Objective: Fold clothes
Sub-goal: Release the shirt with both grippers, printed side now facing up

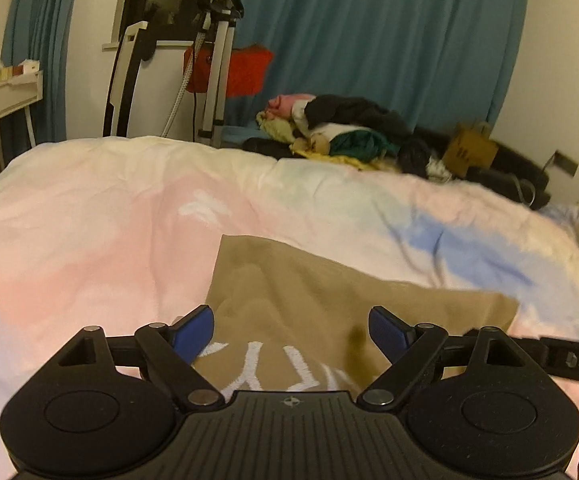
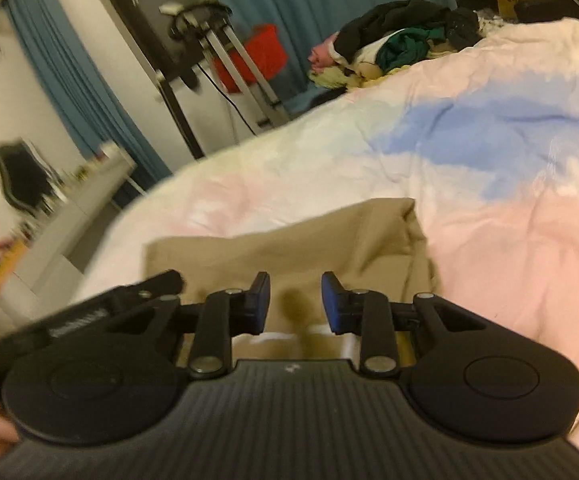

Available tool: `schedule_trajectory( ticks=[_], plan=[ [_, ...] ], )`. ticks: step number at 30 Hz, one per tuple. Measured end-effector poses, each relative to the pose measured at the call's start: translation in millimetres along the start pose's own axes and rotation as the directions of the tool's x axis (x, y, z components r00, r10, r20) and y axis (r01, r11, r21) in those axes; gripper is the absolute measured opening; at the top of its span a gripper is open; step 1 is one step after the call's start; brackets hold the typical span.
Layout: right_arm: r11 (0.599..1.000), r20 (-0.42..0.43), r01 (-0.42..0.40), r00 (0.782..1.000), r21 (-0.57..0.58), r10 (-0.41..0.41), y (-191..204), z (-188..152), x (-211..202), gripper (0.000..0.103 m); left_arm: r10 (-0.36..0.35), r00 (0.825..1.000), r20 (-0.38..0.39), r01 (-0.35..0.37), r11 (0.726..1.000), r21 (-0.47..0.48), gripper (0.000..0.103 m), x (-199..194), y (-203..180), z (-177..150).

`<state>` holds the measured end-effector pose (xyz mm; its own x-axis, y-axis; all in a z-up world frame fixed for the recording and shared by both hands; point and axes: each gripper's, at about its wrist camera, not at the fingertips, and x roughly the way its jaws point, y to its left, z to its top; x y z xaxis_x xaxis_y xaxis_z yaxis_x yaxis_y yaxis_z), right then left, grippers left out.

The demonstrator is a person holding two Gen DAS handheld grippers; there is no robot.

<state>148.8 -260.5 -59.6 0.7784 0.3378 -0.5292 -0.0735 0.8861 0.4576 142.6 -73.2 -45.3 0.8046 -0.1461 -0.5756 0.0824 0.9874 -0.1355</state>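
A tan garment (image 1: 329, 296) with white lettering lies folded flat on the pastel pink, white and blue bedspread (image 1: 109, 208). My left gripper (image 1: 291, 330) hovers over its near part, jaws wide open and empty. In the right wrist view the same tan garment (image 2: 301, 240) lies under my right gripper (image 2: 295, 304), whose jaws stand partly open with nothing between them. Part of the right gripper's arm (image 1: 569, 358) shows at the left view's right edge.
A pile of mixed clothes (image 1: 341, 132) sits at the bed's far edge, also in the right wrist view (image 2: 393, 44). Beyond stand a tripod-like stand (image 1: 217, 60), a red bag (image 1: 245, 70), teal curtains (image 1: 369, 32) and a shelf (image 1: 5, 88) at left.
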Motion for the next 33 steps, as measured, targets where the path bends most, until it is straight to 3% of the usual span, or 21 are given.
schedule_trajectory(
  ticks=[6,9,16,19,26,32,33],
  plan=[
    [0.996,-0.037,0.074,0.996,-0.047,-0.075,-5,-6,41,0.028,0.006,0.999,-0.034,-0.006,1.0,0.025,0.086,12,0,-5],
    [0.996,-0.033,0.073,0.997,-0.054,-0.075,-1,-12,42,0.03,-0.003,1.0,-0.031,0.003,1.0,0.027,0.086,0,-1,-4],
    [0.996,0.015,0.024,1.0,-0.083,-0.023,12,-18,-9,0.031,-0.04,0.999,0.014,0.039,0.999,0.035,0.086,-50,-4,-14],
    [0.996,0.017,0.03,0.999,-0.082,-0.029,15,-26,-25,0.031,-0.032,0.999,0.005,0.031,0.999,0.032,0.086,-59,-4,-23],
    [0.996,-0.063,0.08,0.995,-0.027,-0.082,10,-48,-17,0.03,0.018,0.997,-0.08,-0.016,1.0,0.021,0.086,-51,-1,-44],
    [0.998,0.016,0.034,0.999,0.048,-0.035,11,-47,-55,0.033,-0.046,0.999,-0.014,0.045,0.998,-0.034,0.087,-92,2,-42],
    [0.998,0.028,0.022,0.999,0.066,-0.024,11,-46,-61,0.038,-0.052,0.999,-0.007,0.052,0.998,-0.044,0.087,-97,4,-43]
  ],
)
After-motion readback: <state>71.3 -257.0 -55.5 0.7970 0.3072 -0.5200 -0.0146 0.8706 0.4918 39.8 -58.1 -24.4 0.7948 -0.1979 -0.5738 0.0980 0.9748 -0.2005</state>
